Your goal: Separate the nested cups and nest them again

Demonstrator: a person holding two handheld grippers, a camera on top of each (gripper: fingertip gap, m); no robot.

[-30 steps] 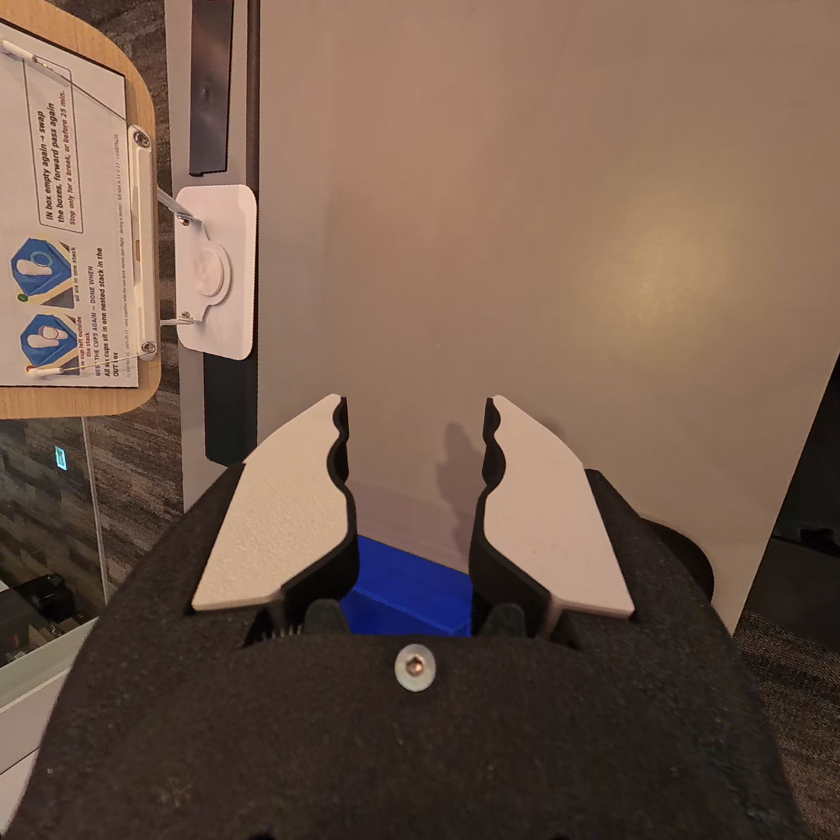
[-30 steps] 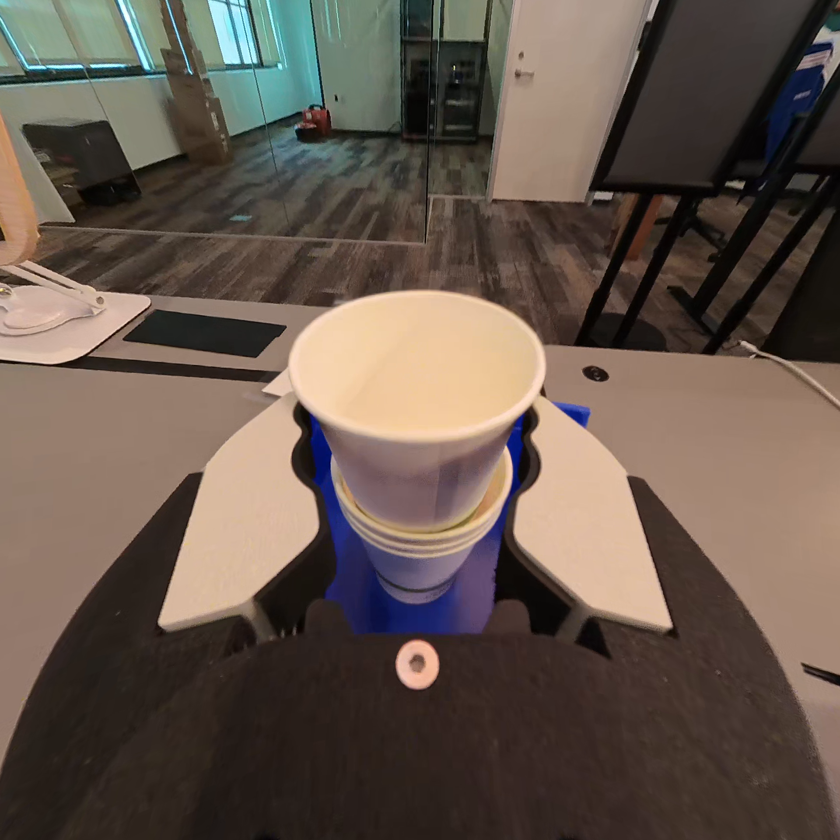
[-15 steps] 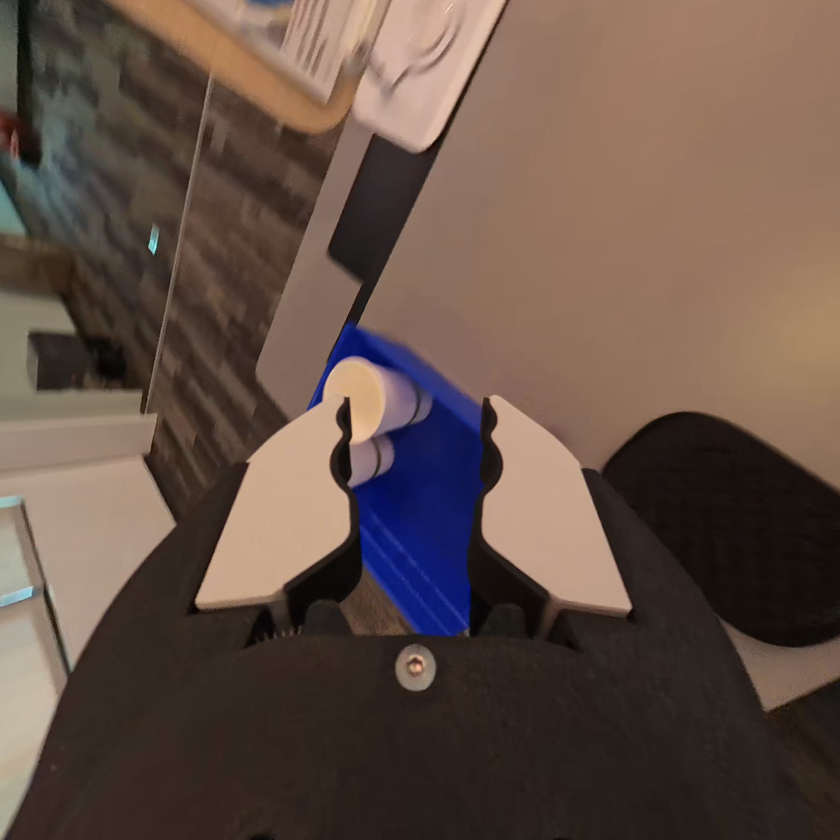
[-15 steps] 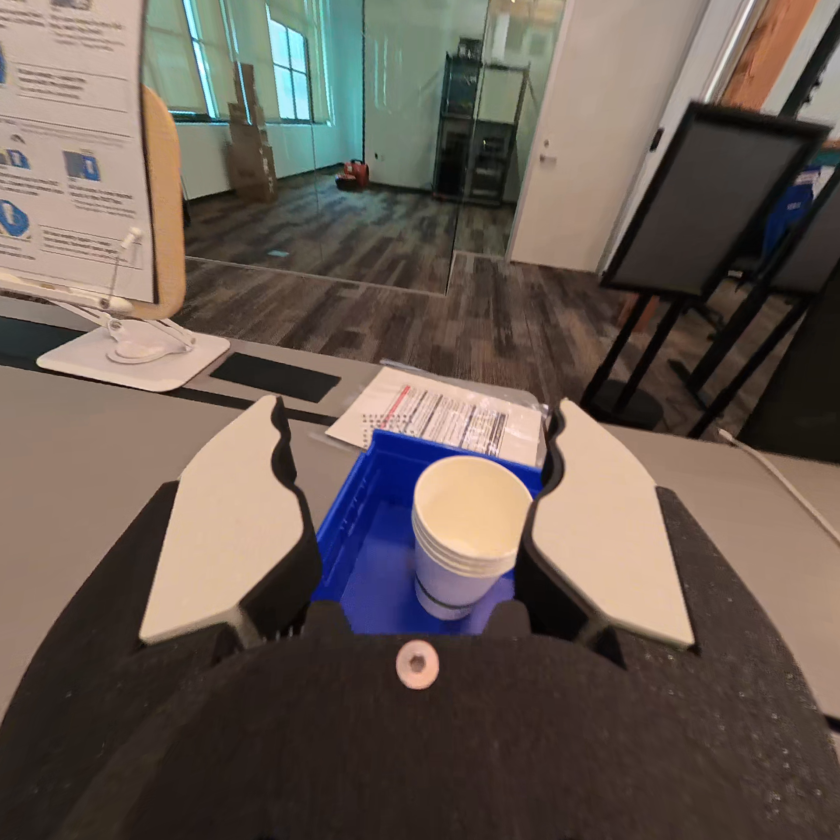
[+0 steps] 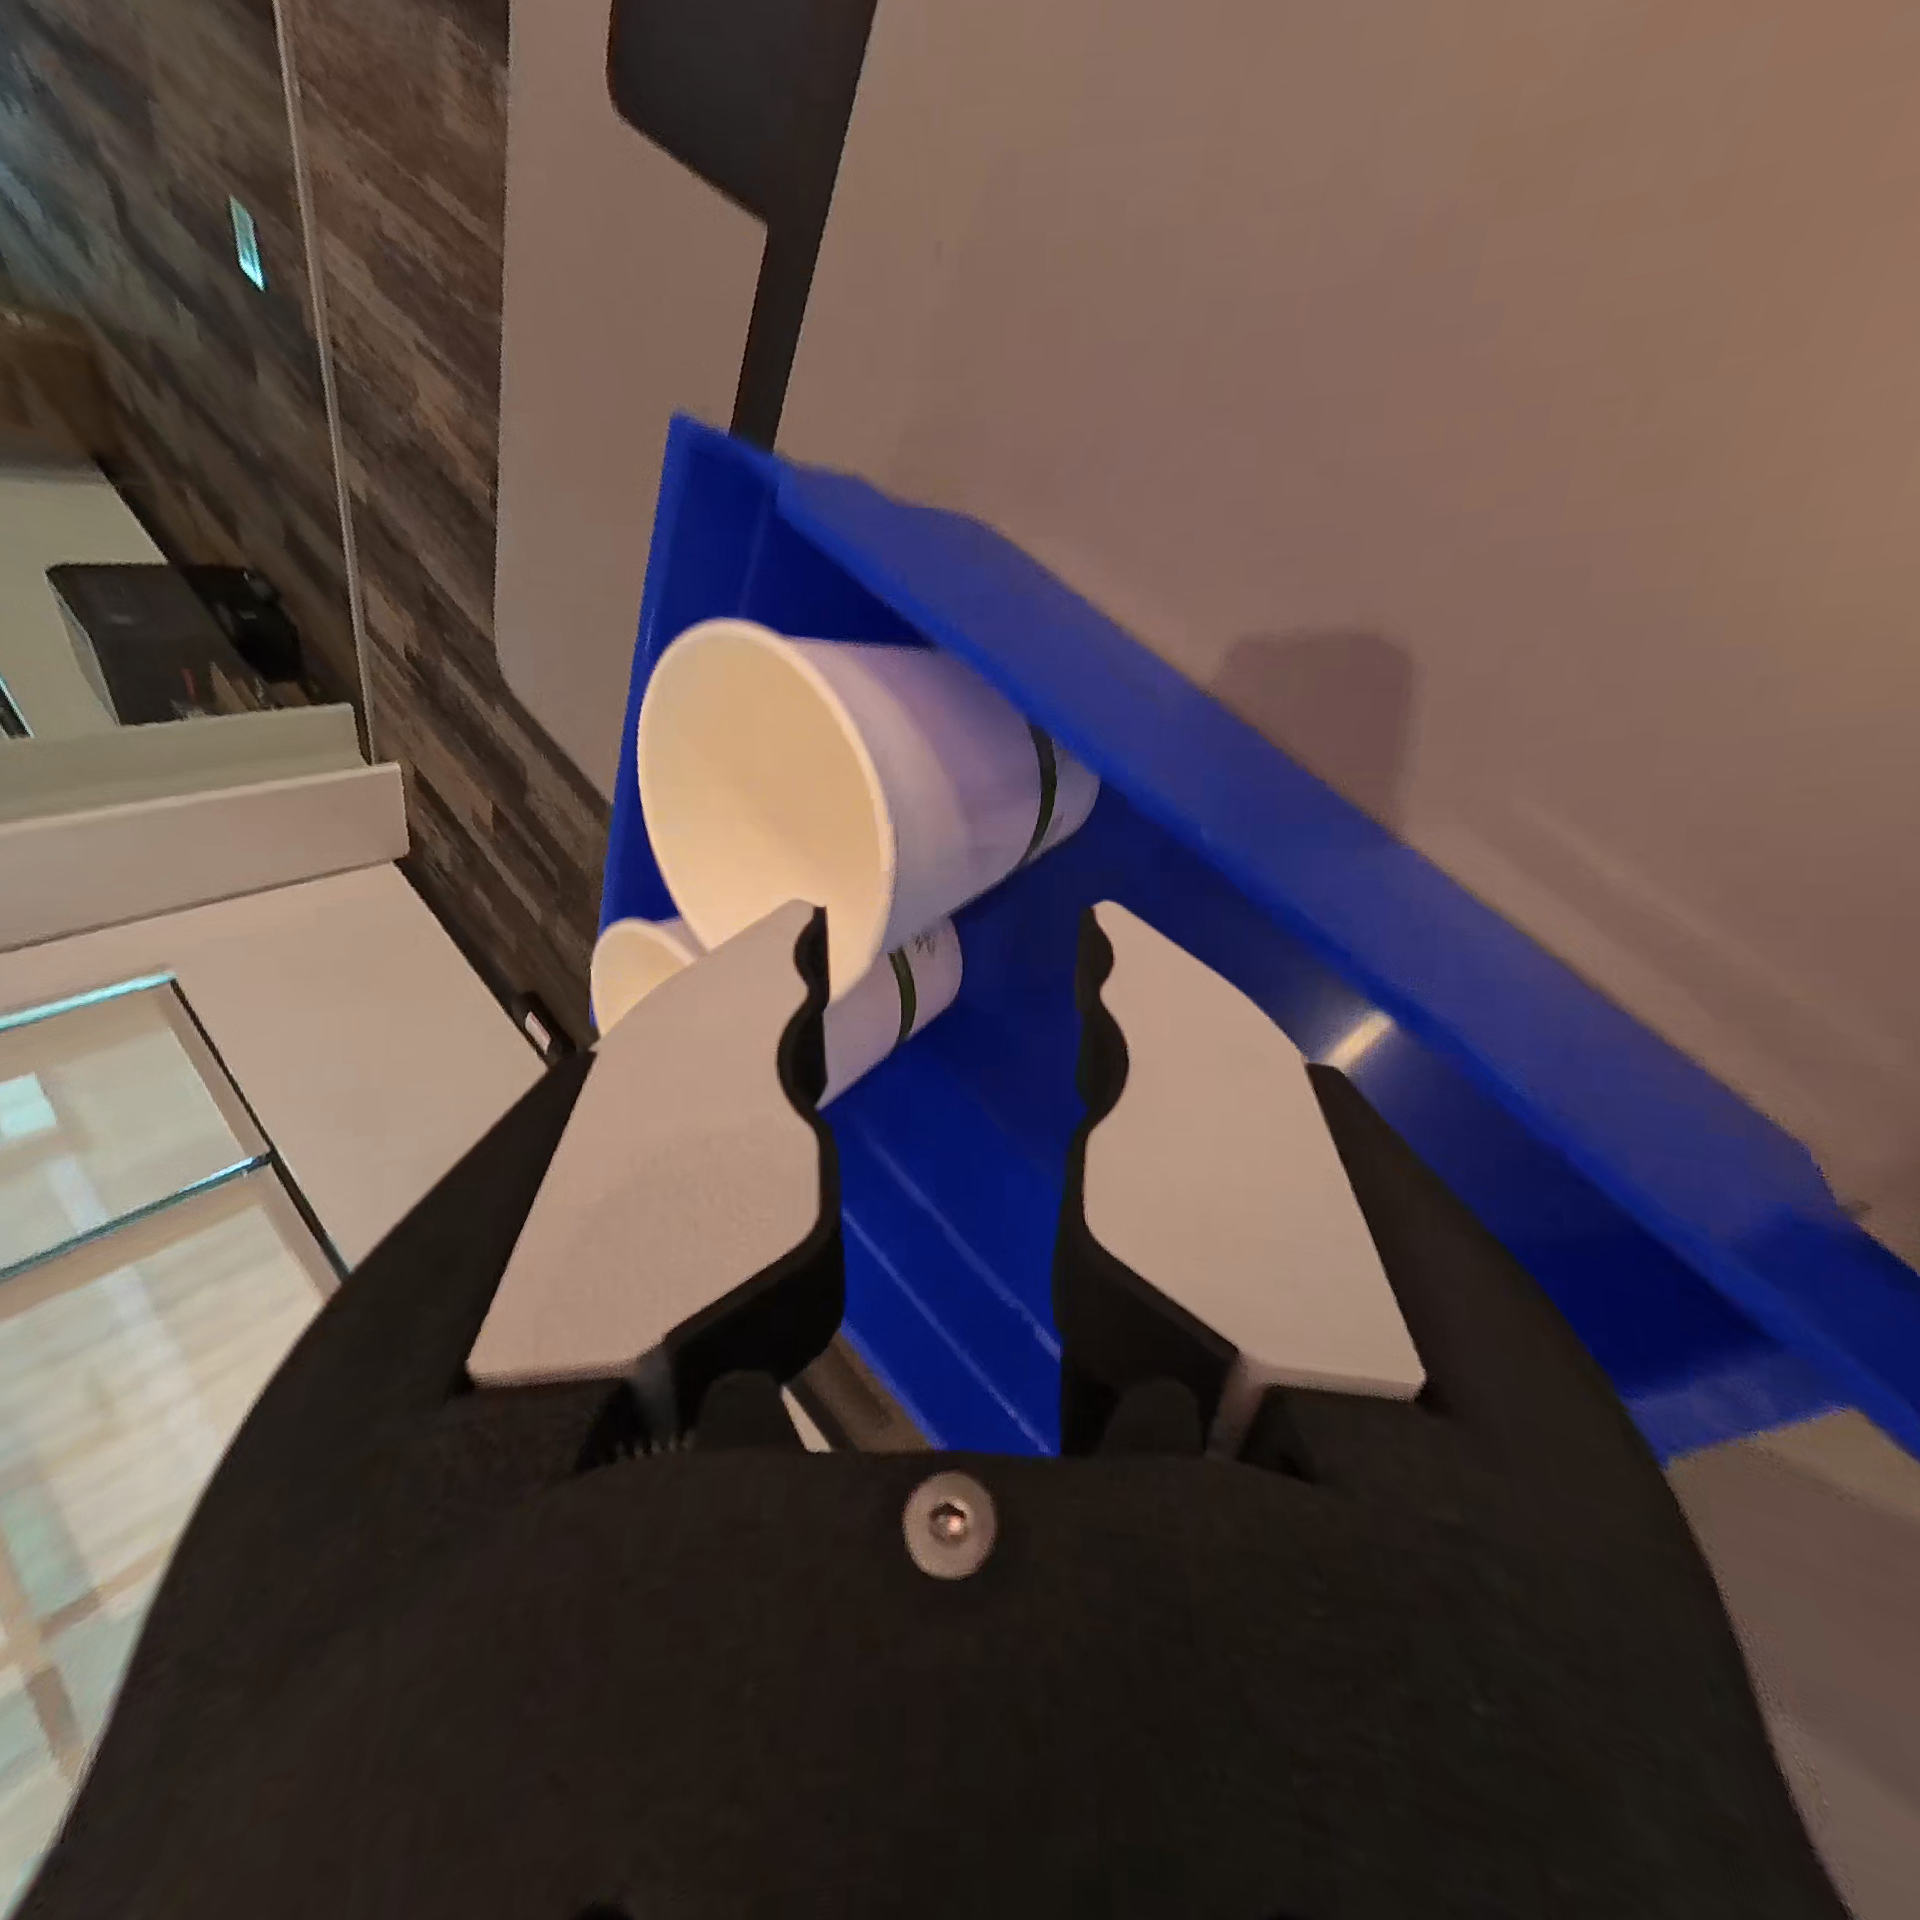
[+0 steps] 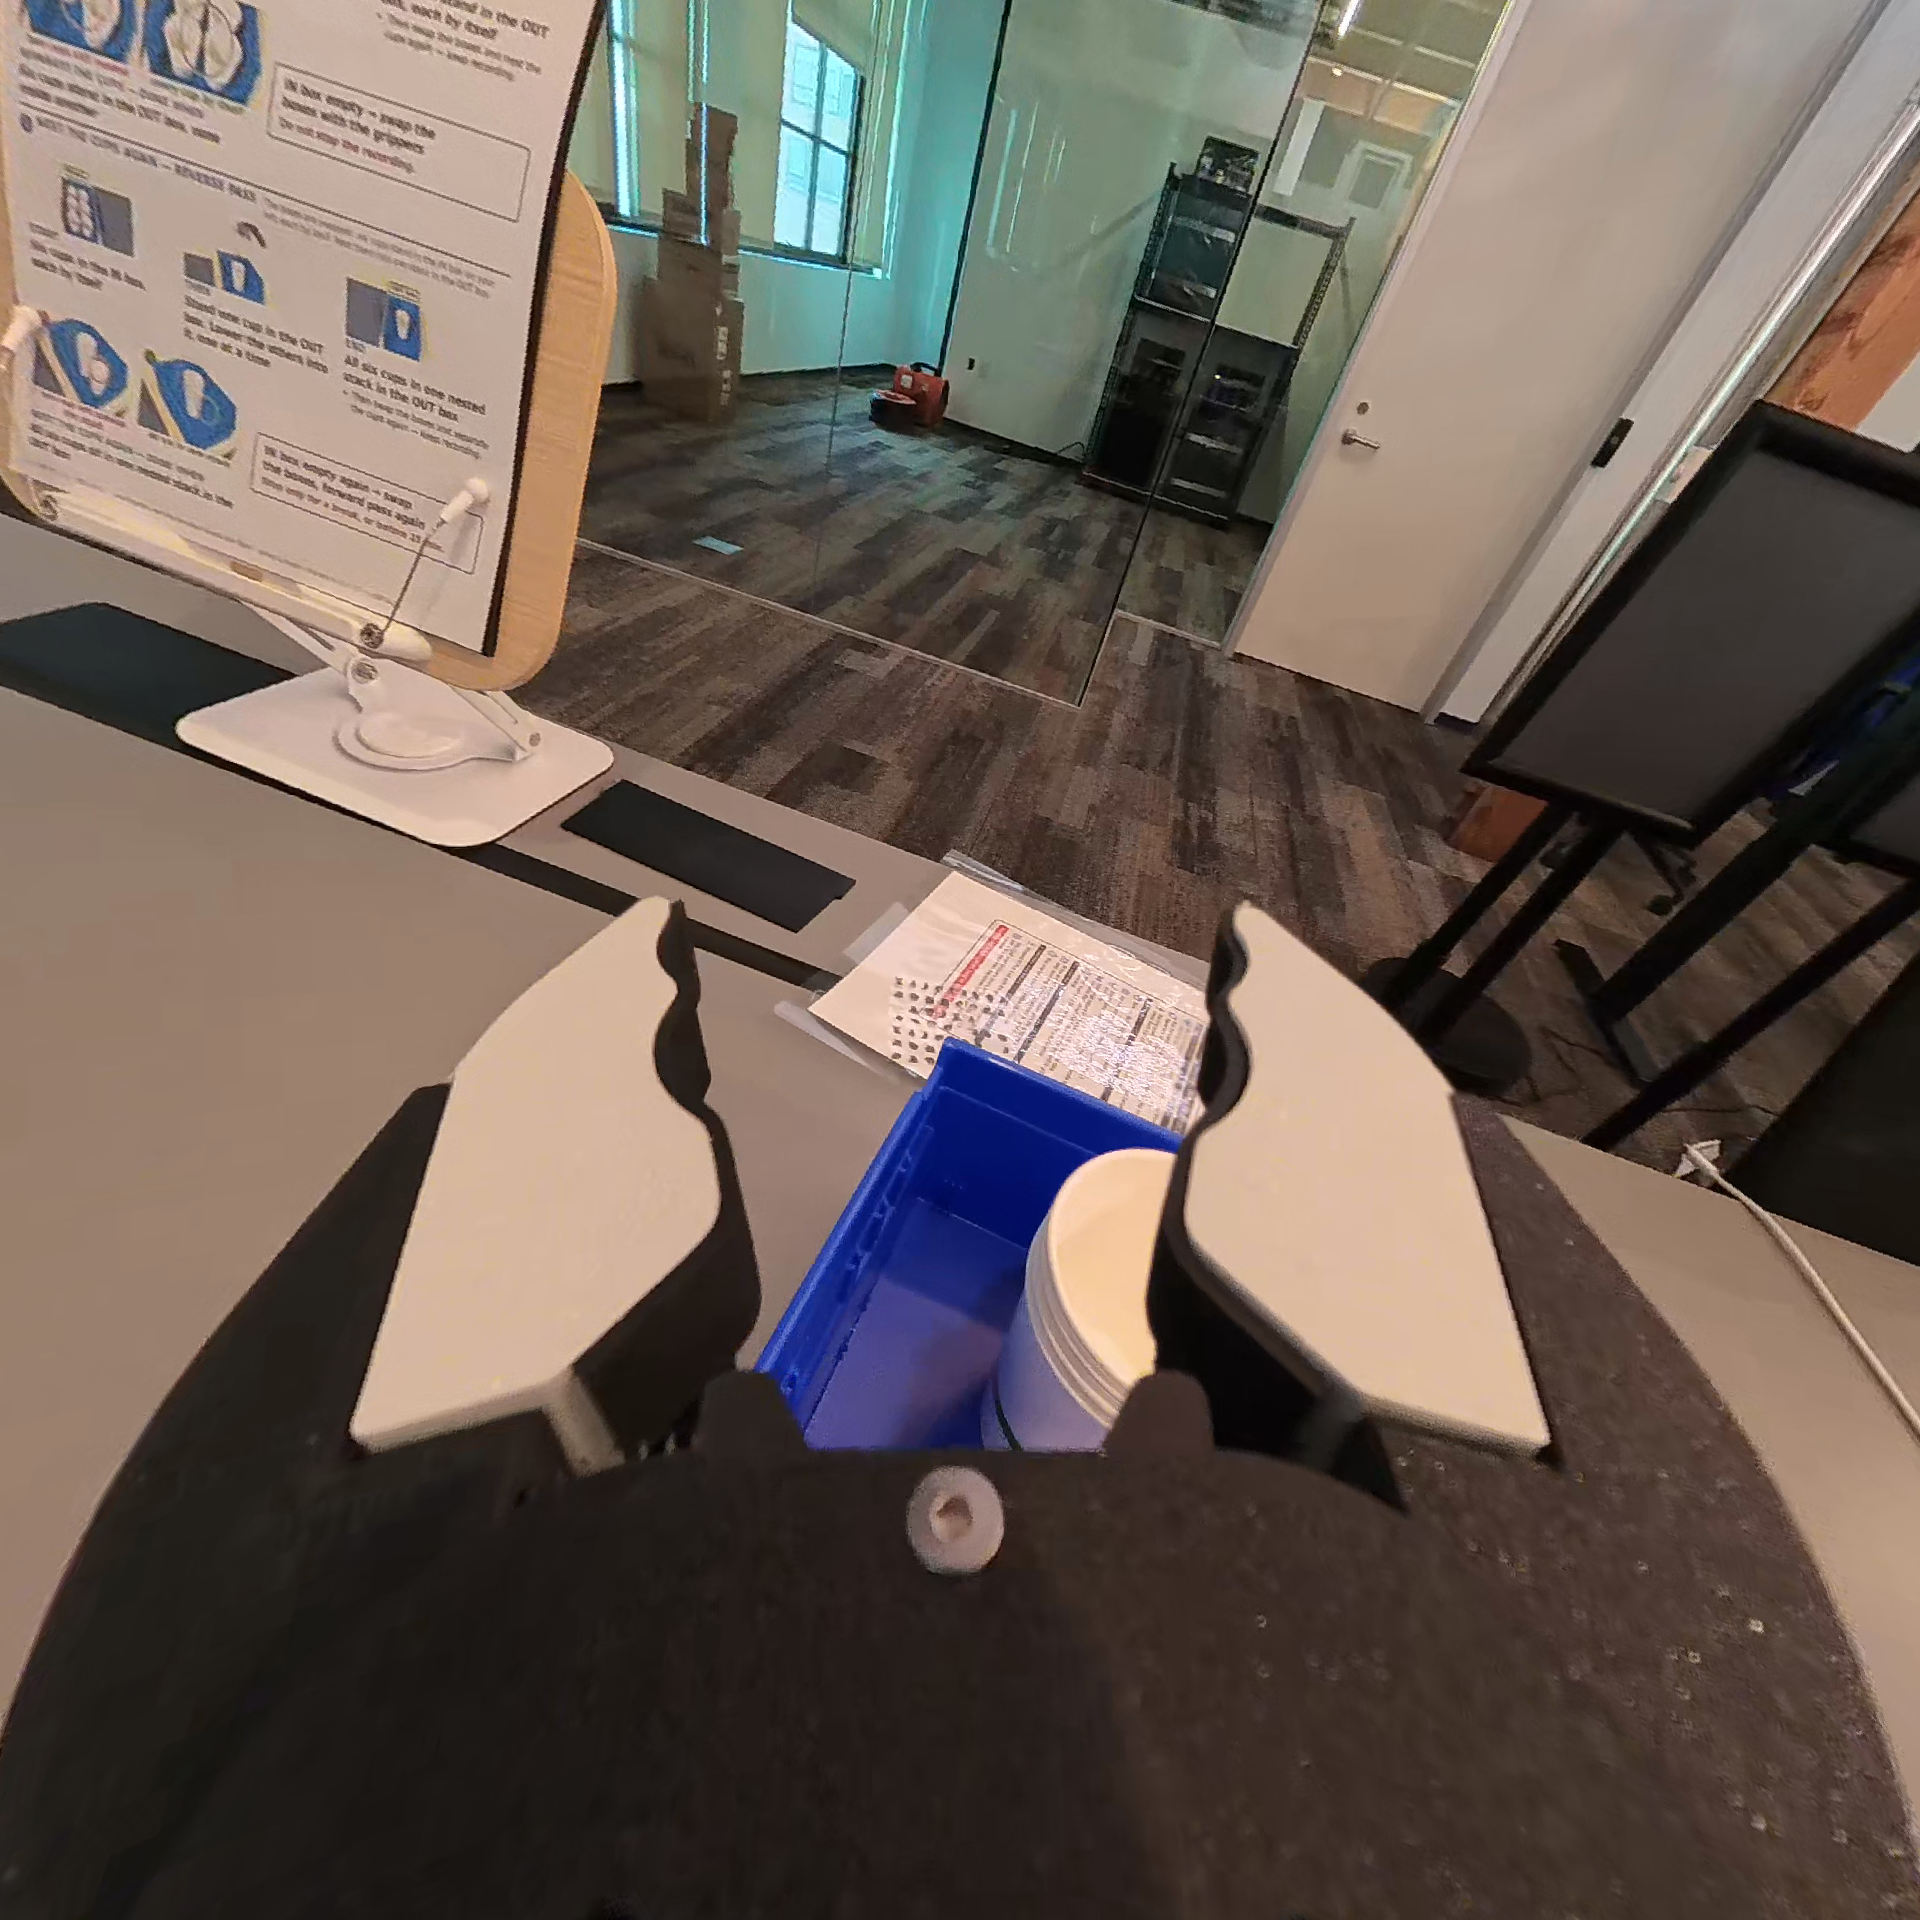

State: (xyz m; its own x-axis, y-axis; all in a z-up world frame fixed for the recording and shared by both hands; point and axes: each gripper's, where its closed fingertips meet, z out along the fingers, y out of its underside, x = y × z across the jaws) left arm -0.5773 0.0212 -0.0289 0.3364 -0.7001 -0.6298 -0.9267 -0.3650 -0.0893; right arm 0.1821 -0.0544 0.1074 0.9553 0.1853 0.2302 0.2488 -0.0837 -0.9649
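Observation:
In the left wrist view, which is strongly rolled, a blue bin holds two separate white paper cups: a nearer one and a second partly behind my left finger. My left gripper is open and empty, close in front of these cups. In the right wrist view another blue bin holds a nested stack of white cups, partly hidden by my right finger. My right gripper is wide open and empty, above and behind that stack.
The bins sit on a grey table. An instruction sheet on a white stand is at the table's far left. A laminated sheet lies beyond the bin. Black easels stand on the floor to the right.
My right gripper let a cup go into the nested stack, opened wide and drew back upward. My left gripper rolled and swung from the bare table to the bin with two loose cups.

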